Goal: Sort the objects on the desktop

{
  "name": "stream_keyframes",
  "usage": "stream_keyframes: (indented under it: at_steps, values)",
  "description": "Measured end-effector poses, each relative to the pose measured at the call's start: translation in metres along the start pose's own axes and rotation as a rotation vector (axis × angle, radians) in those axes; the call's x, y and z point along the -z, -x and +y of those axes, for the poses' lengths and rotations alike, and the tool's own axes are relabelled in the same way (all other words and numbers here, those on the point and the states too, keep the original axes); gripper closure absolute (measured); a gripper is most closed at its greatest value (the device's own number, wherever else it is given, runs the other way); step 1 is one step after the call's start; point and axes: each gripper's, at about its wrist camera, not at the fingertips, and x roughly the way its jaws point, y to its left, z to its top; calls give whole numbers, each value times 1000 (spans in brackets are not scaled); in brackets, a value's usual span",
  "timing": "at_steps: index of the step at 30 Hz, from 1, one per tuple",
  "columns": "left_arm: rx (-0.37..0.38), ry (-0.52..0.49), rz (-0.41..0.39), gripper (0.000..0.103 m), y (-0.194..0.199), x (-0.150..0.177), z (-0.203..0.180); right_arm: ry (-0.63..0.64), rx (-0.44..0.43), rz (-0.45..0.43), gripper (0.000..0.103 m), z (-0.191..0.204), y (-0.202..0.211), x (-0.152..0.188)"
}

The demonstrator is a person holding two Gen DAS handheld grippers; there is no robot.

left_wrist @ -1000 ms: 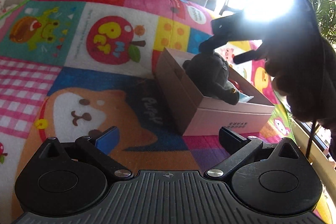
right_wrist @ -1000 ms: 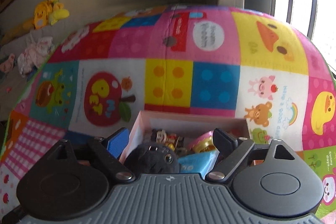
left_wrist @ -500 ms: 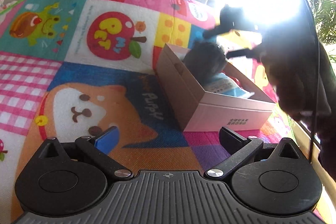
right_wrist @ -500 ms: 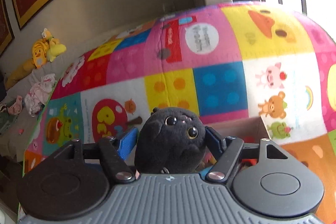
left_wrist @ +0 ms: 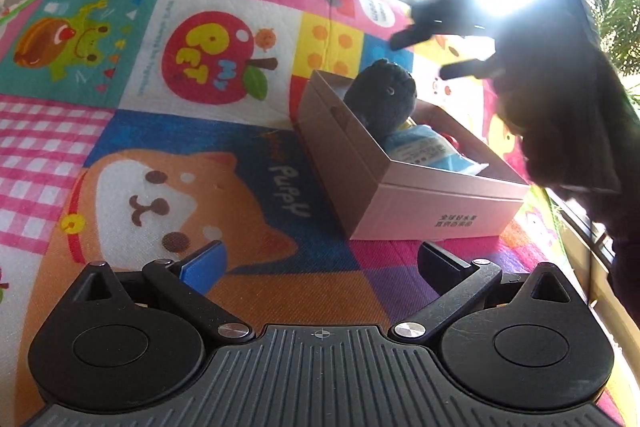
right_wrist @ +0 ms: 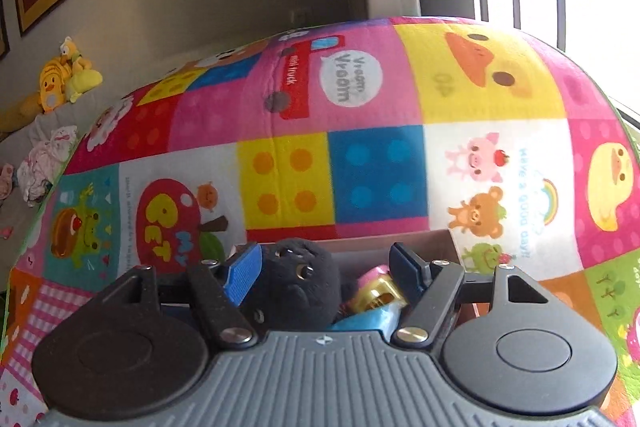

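Note:
A black plush toy [left_wrist: 380,99] sits upright at the far end of the pink-white cardboard box [left_wrist: 420,211] on the play mat. It leans over a blue packet [left_wrist: 420,147]. My right gripper [left_wrist: 434,53] hovers just above and behind the toy, open, with neither finger touching it. In the right wrist view the plush [right_wrist: 296,279] lies low between the fingers of the right gripper [right_wrist: 324,263], with a gap on its right where a pink-gold item [right_wrist: 376,287] shows. My left gripper [left_wrist: 320,263] is open and holds nothing, short of the box.
The colourful patchwork play mat [left_wrist: 160,147] spreads to the left of the box. A person's dark, backlit hand [left_wrist: 560,107] holds the right gripper in front of a bright window. Yellow plush toys [right_wrist: 64,79] and clothes lie on a sofa at the back left.
The right gripper closed on the black plush and raised it half a second ago. Now the plush sits upright in the box's far end and the fingers stand off it. The left gripper stayed put.

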Motion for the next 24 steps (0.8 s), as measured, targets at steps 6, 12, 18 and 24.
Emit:
stream_keyframes:
  at_steps: [6, 12, 18, 24]
  values:
    - [8, 39, 3, 0, 0, 0, 6, 22, 25, 101, 50, 12, -35, 5]
    - [4, 23, 6, 0, -2, 1, 3, -198, -122, 178, 49, -21, -22, 9]
    - [-12, 25, -4, 0, 0, 2, 2, -168, -276, 154, 49, -13, -7, 5]
    - [-9, 30, -1, 0, 0, 1, 3, -23, -80, 176, 49, -32, -1, 29]
